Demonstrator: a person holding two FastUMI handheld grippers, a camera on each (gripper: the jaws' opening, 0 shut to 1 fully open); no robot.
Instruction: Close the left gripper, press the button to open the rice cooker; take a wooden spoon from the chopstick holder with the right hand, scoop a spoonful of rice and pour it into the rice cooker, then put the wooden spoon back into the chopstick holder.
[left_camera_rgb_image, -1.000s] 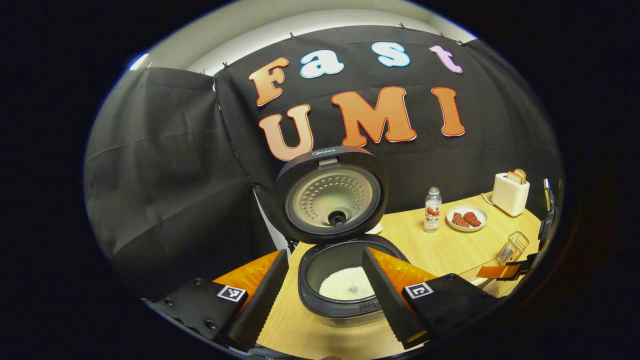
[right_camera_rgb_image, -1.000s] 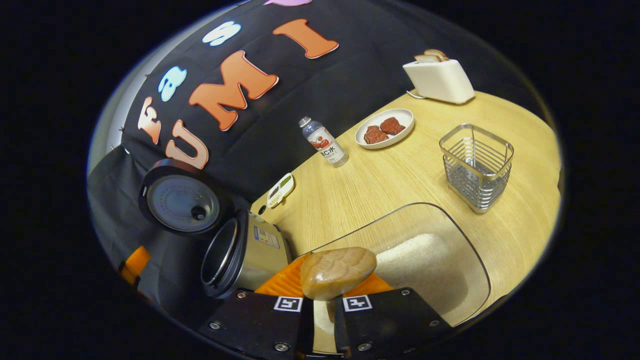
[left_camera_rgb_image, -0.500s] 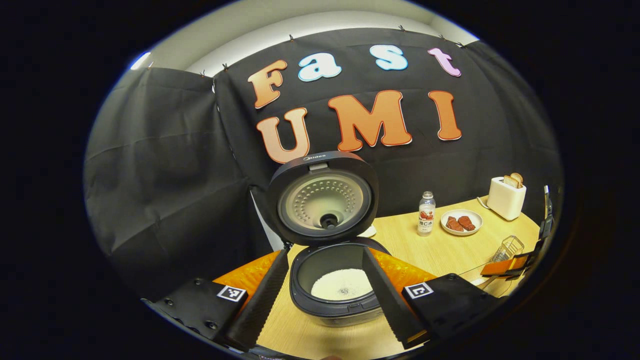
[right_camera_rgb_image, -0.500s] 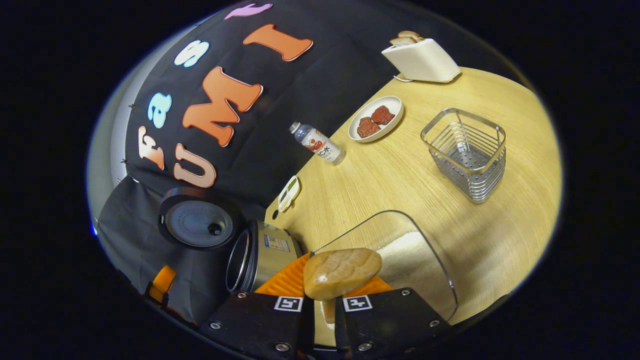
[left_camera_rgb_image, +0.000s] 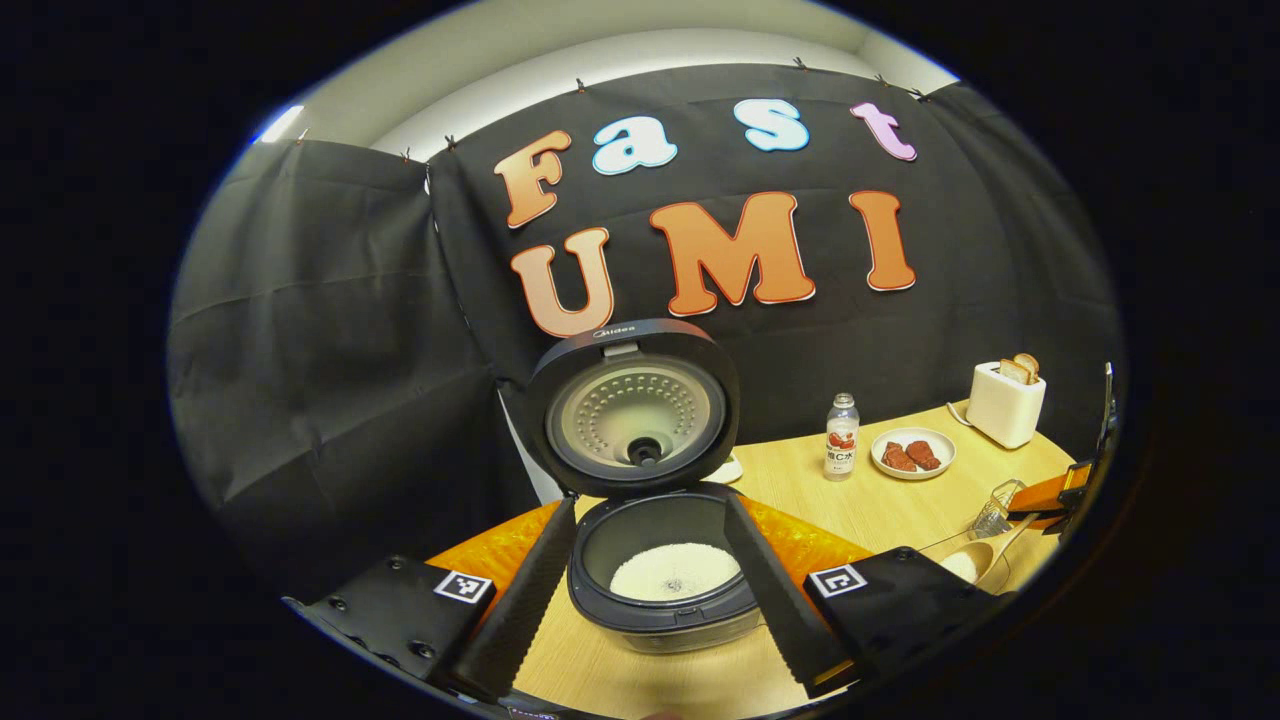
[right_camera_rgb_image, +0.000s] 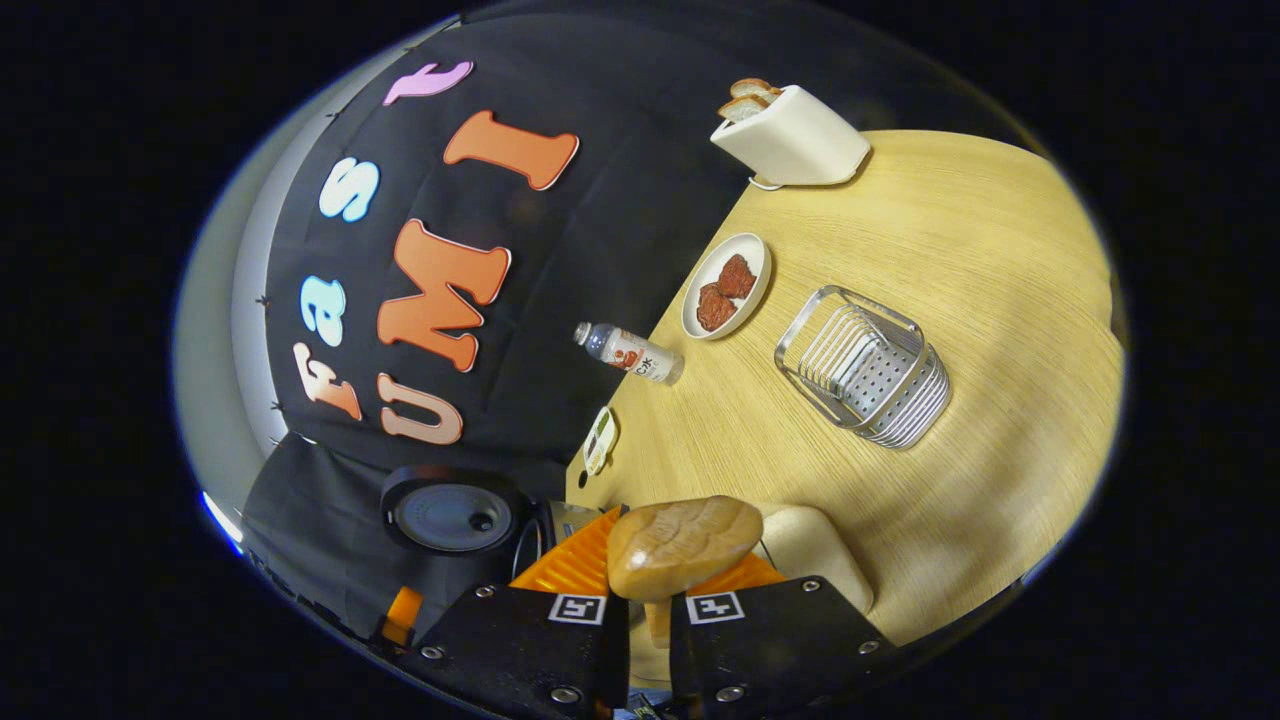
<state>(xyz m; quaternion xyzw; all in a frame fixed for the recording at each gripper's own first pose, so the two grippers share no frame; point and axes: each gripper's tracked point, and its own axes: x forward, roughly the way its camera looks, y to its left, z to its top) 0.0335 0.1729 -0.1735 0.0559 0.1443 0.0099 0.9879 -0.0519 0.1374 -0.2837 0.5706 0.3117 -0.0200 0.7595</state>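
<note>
Spoon (right_camera_rgb_image: 682, 545) sits clamped in the right tongs (right_camera_rgb_image: 648, 600), its bowl just ahead of them, the wire holder (right_camera_rgb_image: 865, 373) farther ahead on the tabletop (right_camera_rgb_image: 1000, 300). Left tongs (left_camera_rgb_image: 655, 600) are spread wide, framing the open cooker (left_camera_rgb_image: 660, 580) with rice (left_camera_rgb_image: 675, 572) inside.

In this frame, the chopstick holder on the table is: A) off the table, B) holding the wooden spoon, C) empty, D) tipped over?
C: in the right gripper view the chopstick holder stands empty, while the right claw grips the wooden spoon.
</note>
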